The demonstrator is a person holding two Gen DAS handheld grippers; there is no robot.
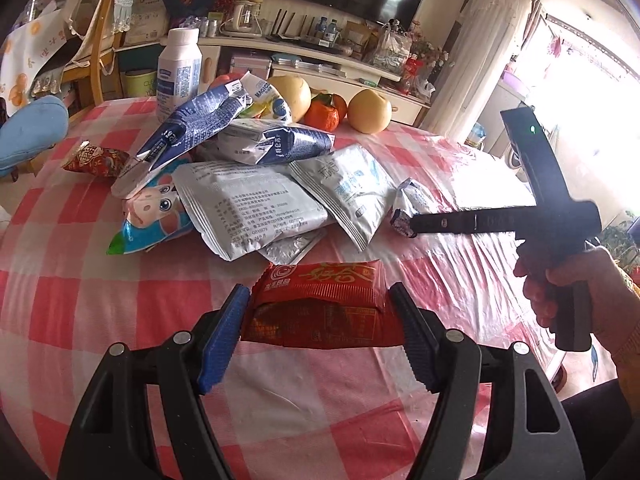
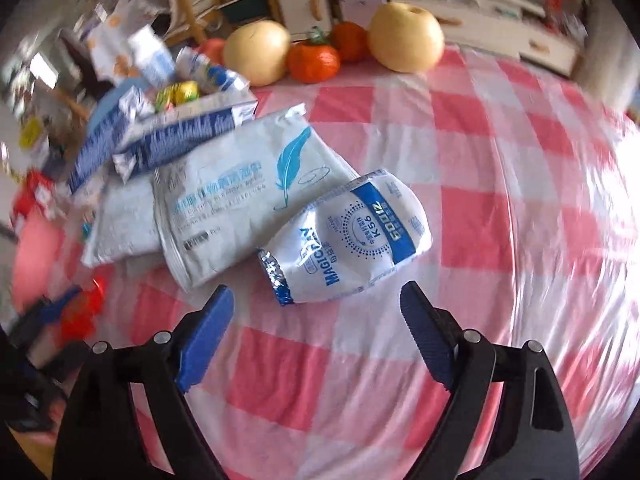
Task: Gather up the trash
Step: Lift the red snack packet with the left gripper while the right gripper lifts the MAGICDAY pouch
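My left gripper (image 1: 320, 312) is shut on a red snack wrapper (image 1: 320, 284), its pads pressing the wrapper's two ends just above the checked tablecloth (image 1: 80, 312). Beyond it lies a heap of empty white and blue pouches (image 1: 248, 196), a cartoon wrapper (image 1: 156, 216) and another red wrapper (image 1: 96, 160). In the right wrist view my right gripper (image 2: 316, 300) stands open, nothing between its fingers. A crumpled white and blue pouch (image 2: 352, 240) lies just ahead of it, beside a feather-printed pouch (image 2: 240, 200). From the left wrist view, a hand (image 1: 568, 280) holds the right gripper (image 1: 412, 226), whose tips are by that small pouch (image 1: 414, 198).
Two yellow pears (image 1: 368, 110) and oranges (image 1: 322, 116) sit at the table's far side, with a white bottle (image 1: 178, 72) to their left. A wooden chair (image 1: 100, 40) and a TV cabinet (image 1: 320, 60) stand behind. The table edge curves away at the right.
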